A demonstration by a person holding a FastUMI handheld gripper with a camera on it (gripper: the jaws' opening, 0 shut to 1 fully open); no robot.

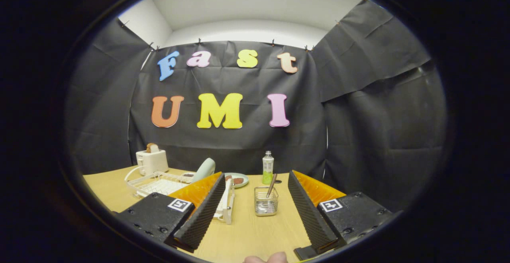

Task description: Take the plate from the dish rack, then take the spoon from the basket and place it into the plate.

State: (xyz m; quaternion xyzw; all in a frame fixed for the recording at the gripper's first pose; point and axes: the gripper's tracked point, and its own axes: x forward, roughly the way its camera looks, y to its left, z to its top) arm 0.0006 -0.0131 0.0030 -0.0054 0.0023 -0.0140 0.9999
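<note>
Fingers are standing wide apart on my gripper, gripping nothing, and I am holding it low and level over the near edge of the table, pointing toward the far edge. A bit of my hand is showing just behind the fingers.

Between the fingers and a little ahead, the wire basket is sitting on the table with the spoon leaning upright in it, handle tilted toward the right. Behind my left finger the white dish rack is lying toward the table's left side, and the pale plate is standing on edge in it, partly hidden by that finger.

Judging by the task, the plate comes first, so I should be swinging left and tilting to meet its rim edge-on, one finger on each face, then lifting straight up out of the rack's slots.

Beyond, a toaster, a small dish and a bottle are standing along the far edge.
</note>
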